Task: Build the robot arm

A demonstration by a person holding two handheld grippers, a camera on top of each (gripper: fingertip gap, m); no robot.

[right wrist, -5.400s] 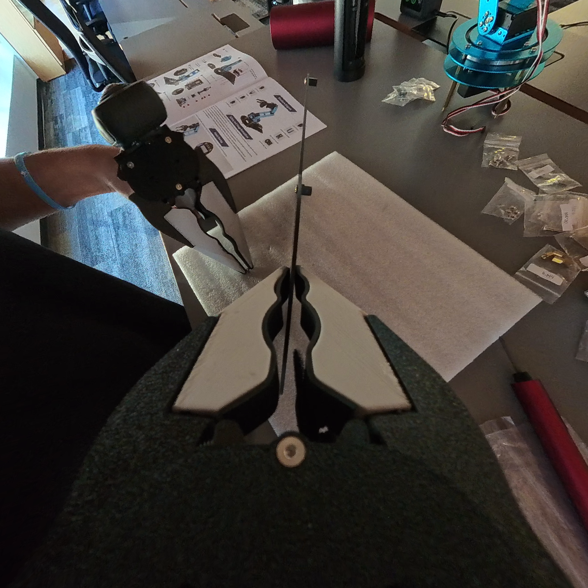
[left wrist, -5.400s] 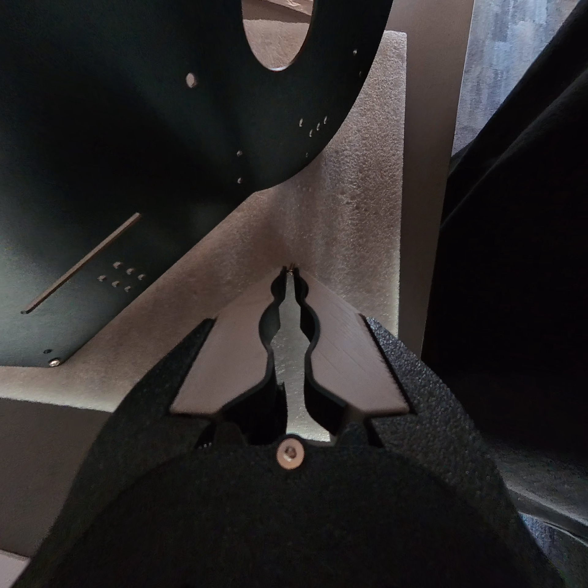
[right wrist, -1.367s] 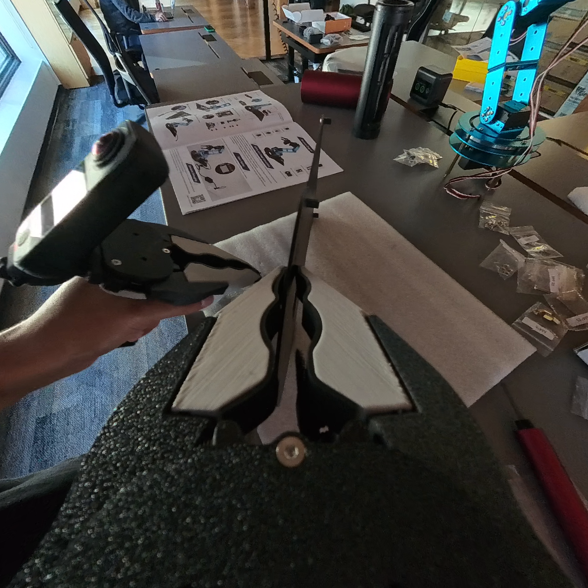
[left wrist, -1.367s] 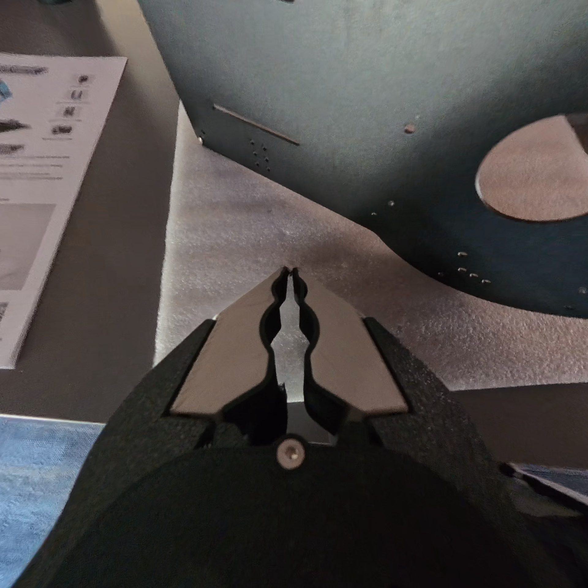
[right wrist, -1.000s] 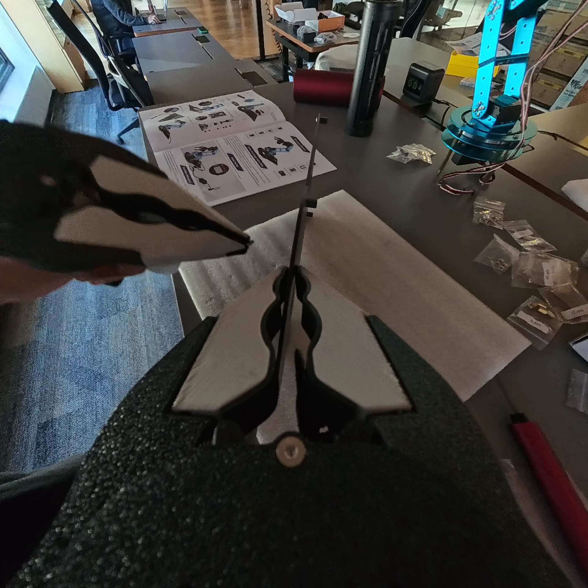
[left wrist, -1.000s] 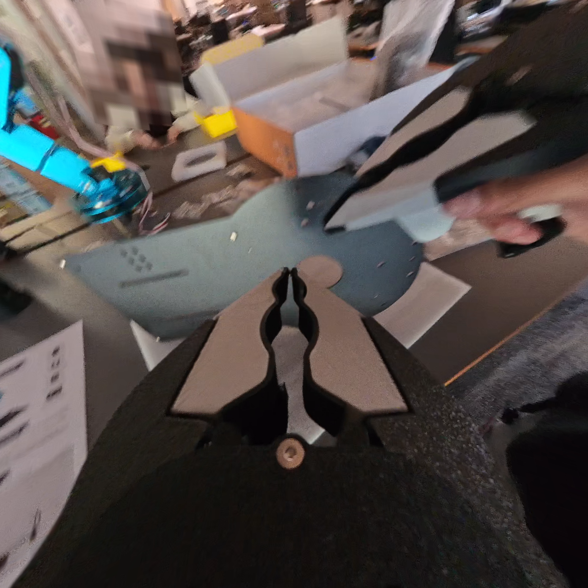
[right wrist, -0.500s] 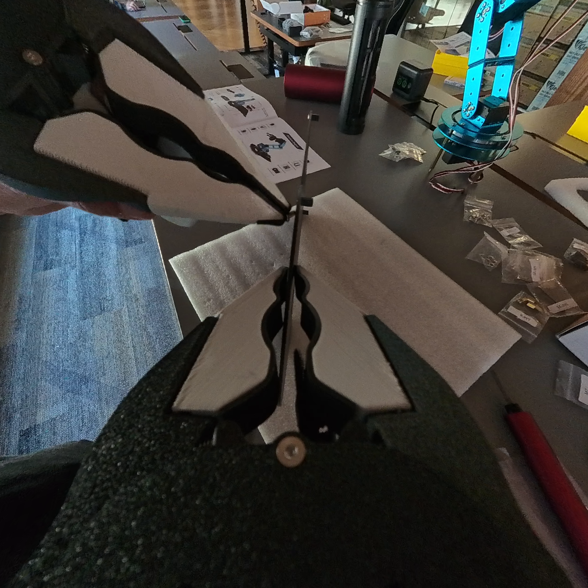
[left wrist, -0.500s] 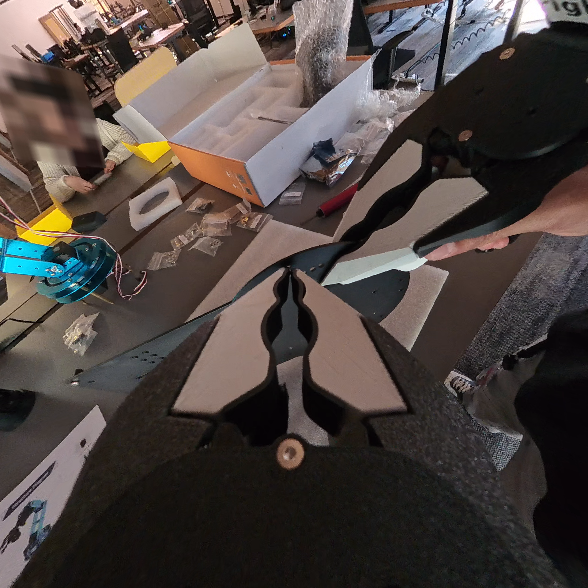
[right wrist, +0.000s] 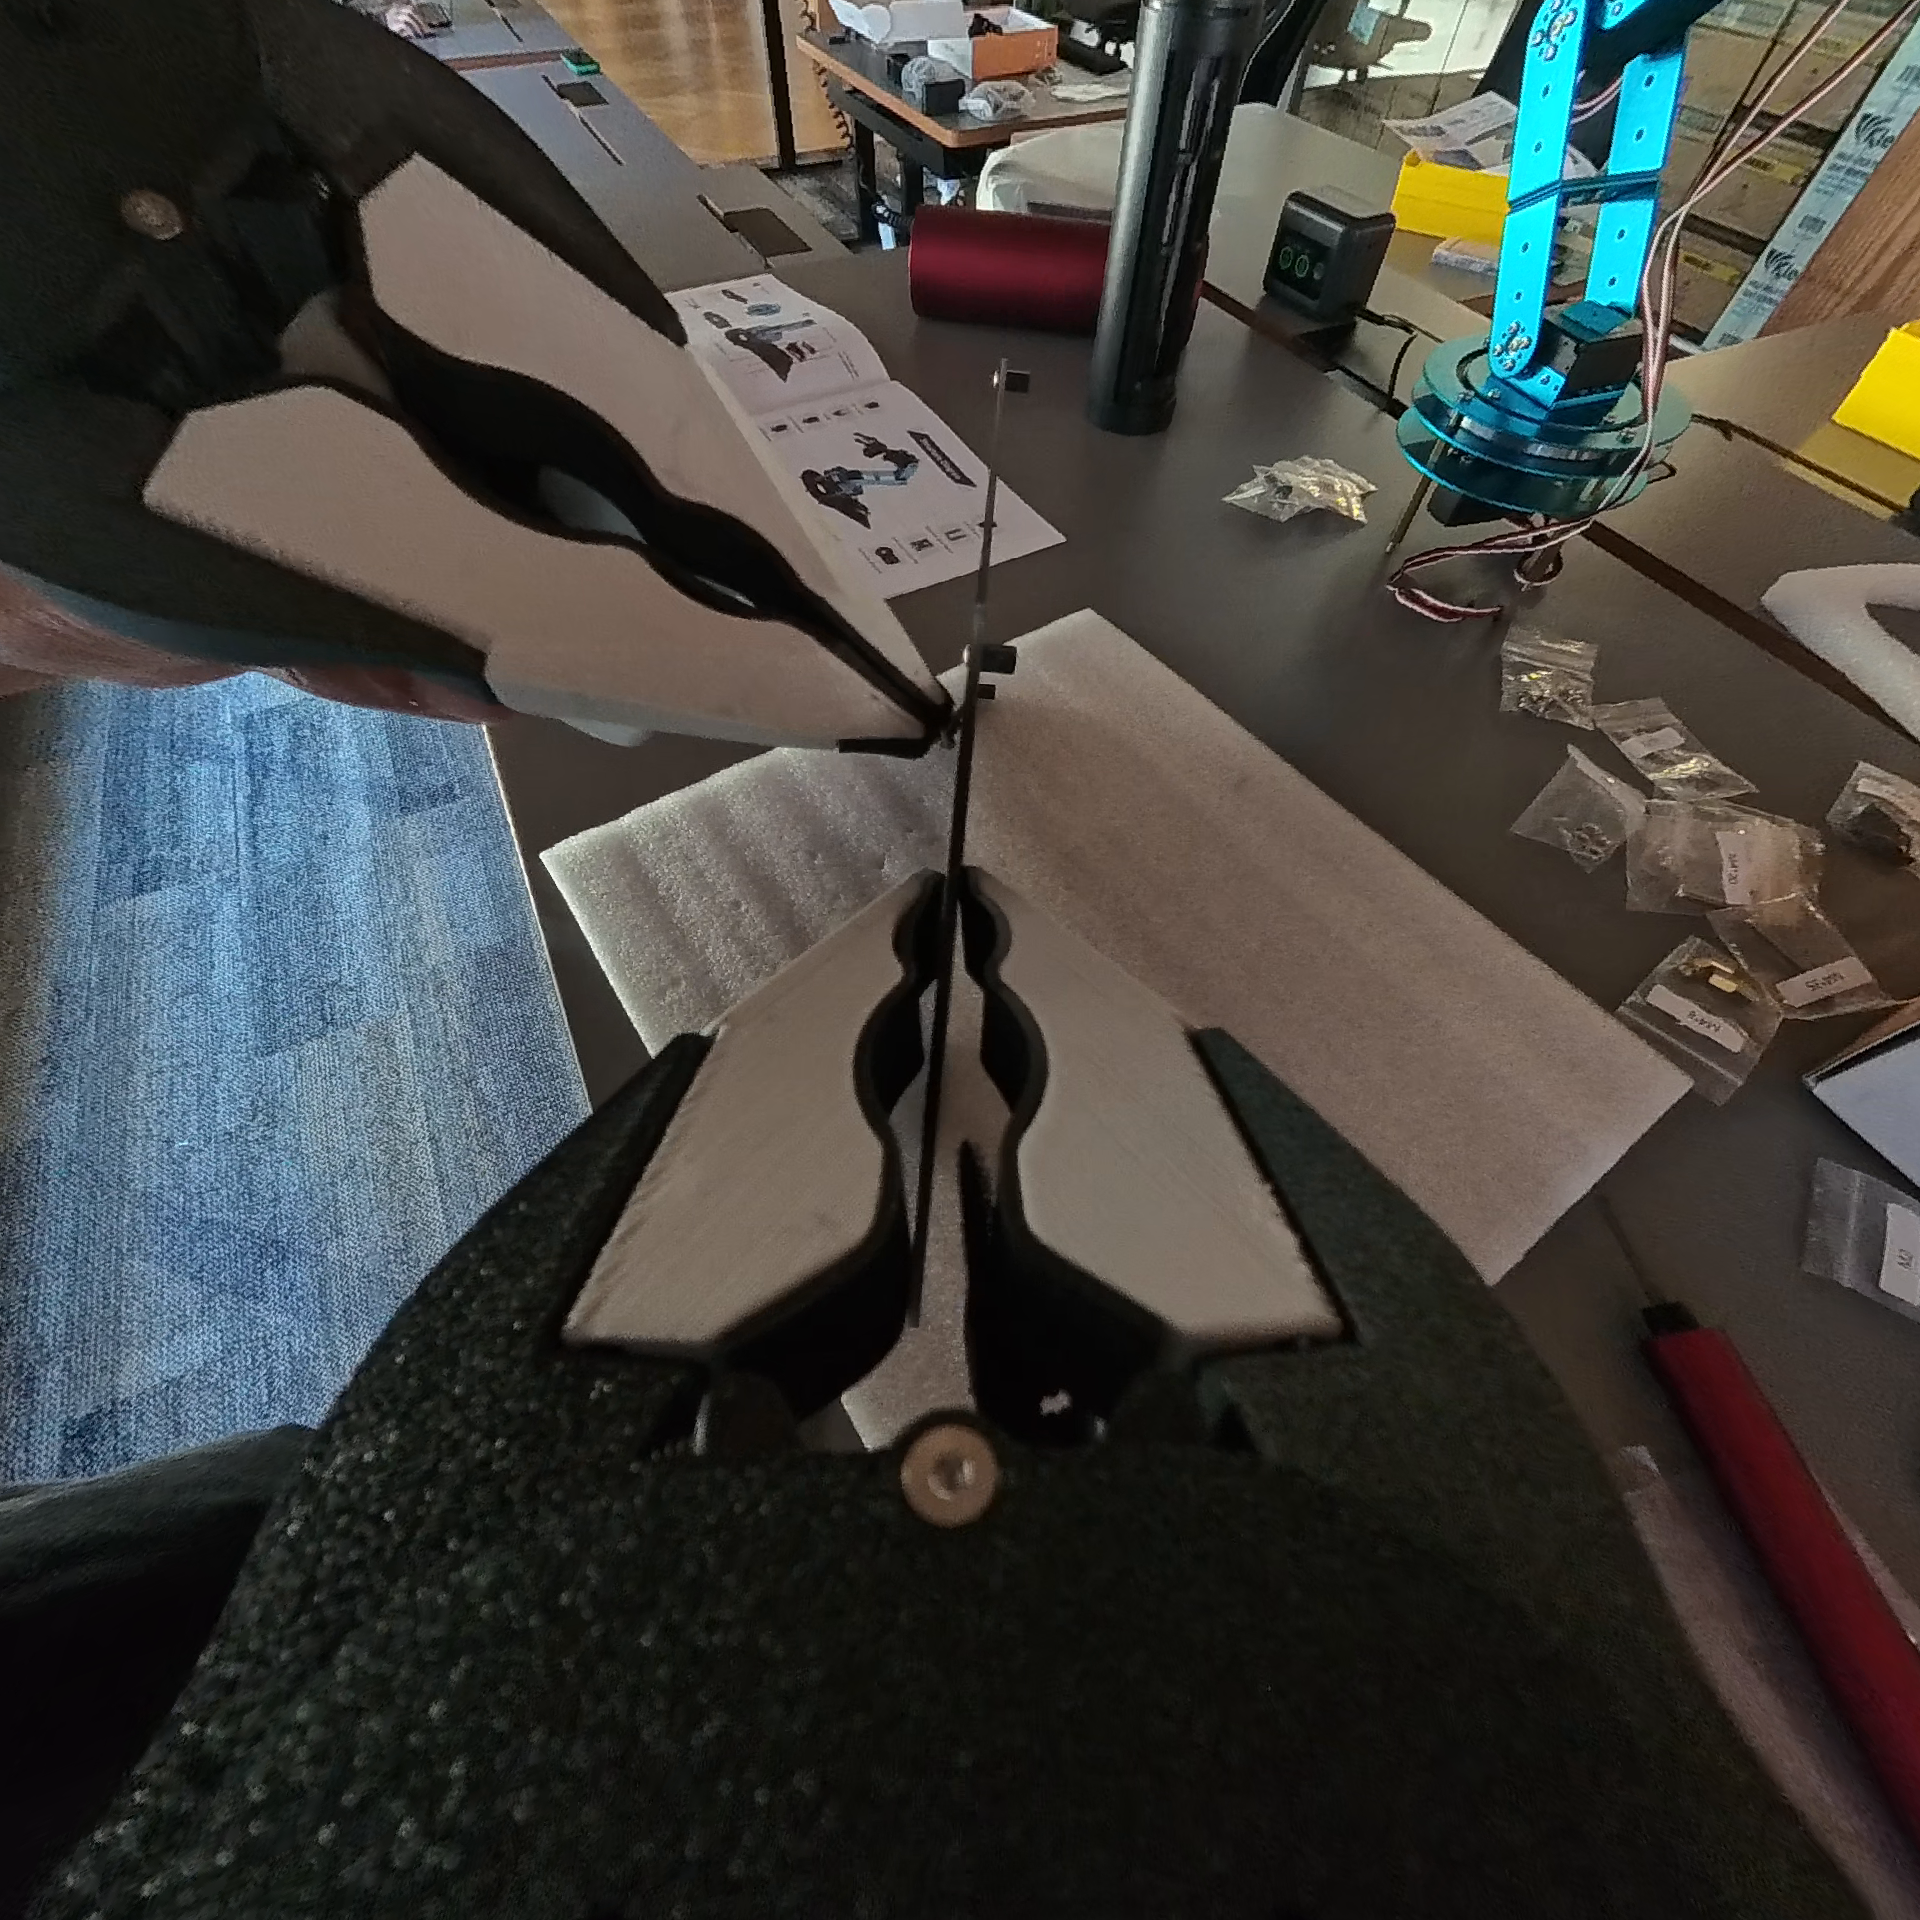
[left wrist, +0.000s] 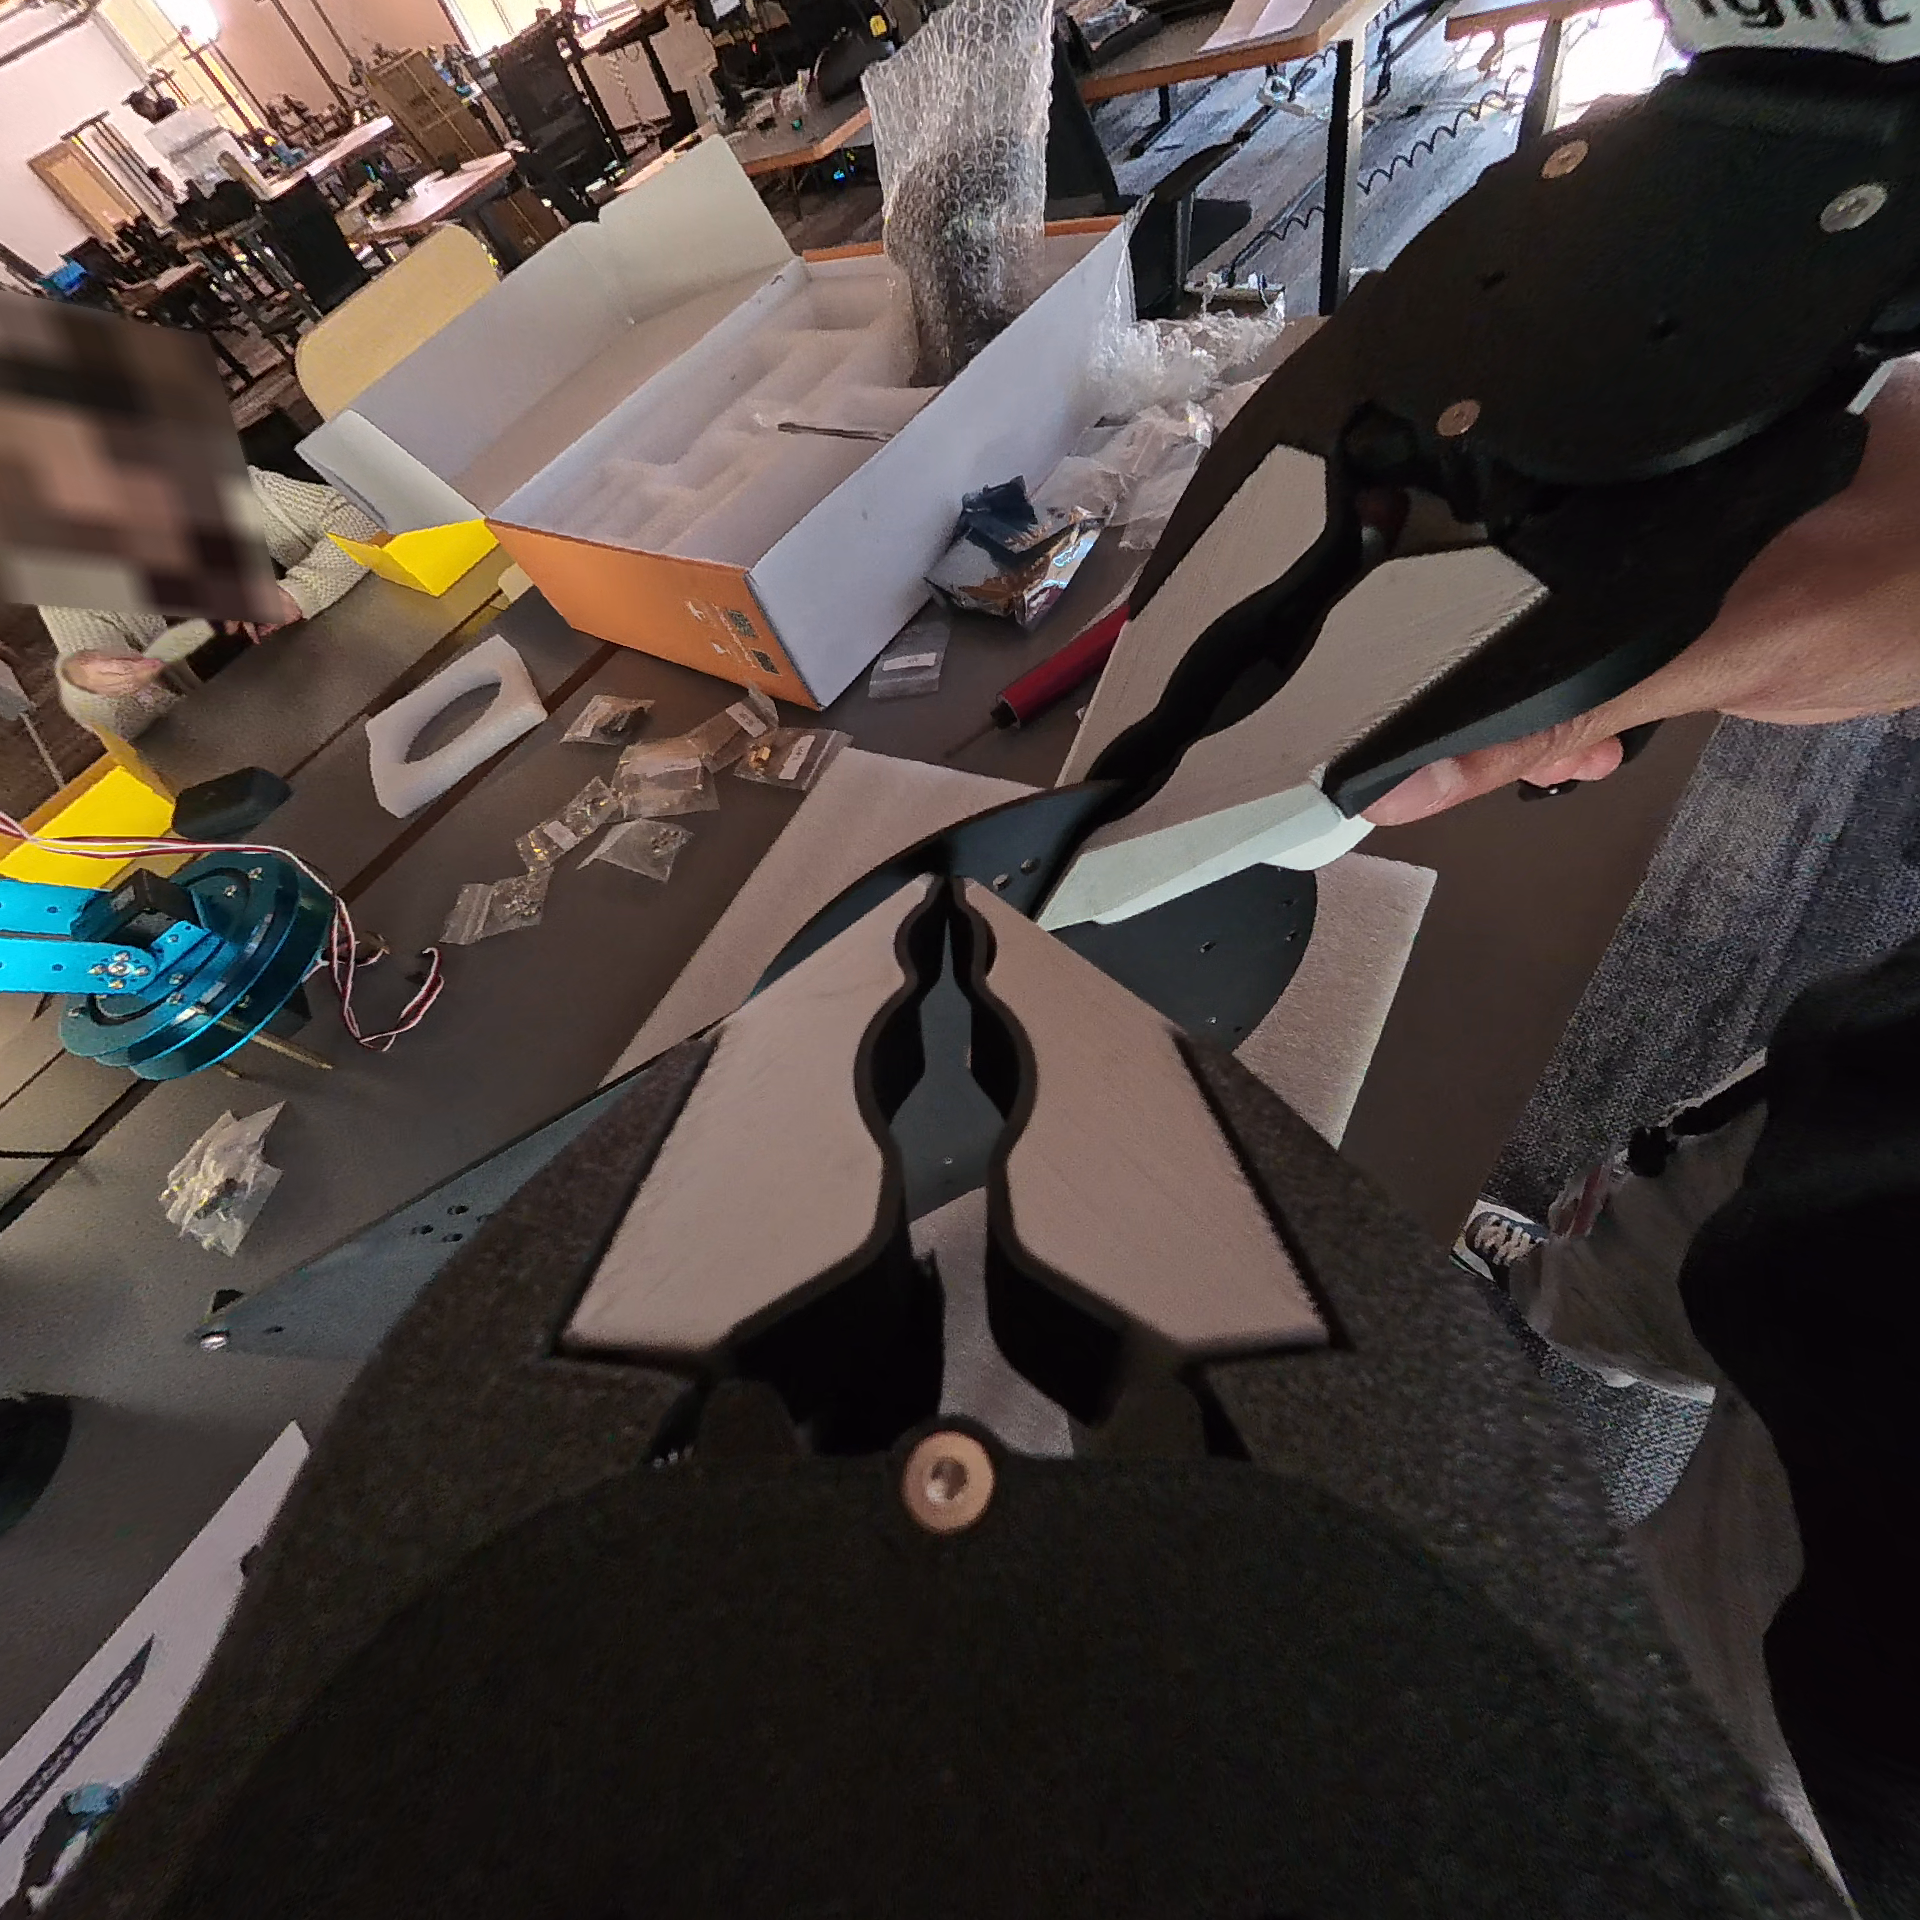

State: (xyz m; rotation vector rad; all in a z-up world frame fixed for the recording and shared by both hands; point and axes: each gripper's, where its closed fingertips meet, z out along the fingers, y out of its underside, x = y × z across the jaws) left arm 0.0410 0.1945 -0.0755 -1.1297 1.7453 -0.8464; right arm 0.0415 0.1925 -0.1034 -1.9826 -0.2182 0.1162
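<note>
My right gripper (right wrist: 951,878) is shut on a thin black metal plate (right wrist: 961,790) and holds it upright, edge-on, above a white foam sheet (right wrist: 1247,914). In the left wrist view the plate (left wrist: 1195,956) shows its flat face with small holes, and the right gripper's pale fingers (left wrist: 1392,644) clamp its near end. My left gripper (left wrist: 951,888) is shut, with its tips (right wrist: 940,727) against the plate's left face, close to small black nubs on the plate. I cannot tell whether anything tiny is pinched between the tips.
A blue robot-arm base (right wrist: 1538,416), an open booklet (right wrist: 883,457), several small bags of hardware (right wrist: 1714,862), a red tube (right wrist: 1787,1527) and a black cylinder (right wrist: 1164,208) lie on the dark table. An orange and white box (left wrist: 779,499) stands farther back. Blue carpet (right wrist: 260,987) lies past the table edge. Both grippers' tips are close together, under 4 cm apart.
My left gripper has swung up from low beside the foam to the plate, and its tips now touch the plate's face. The right gripper has kept the plate upright.
</note>
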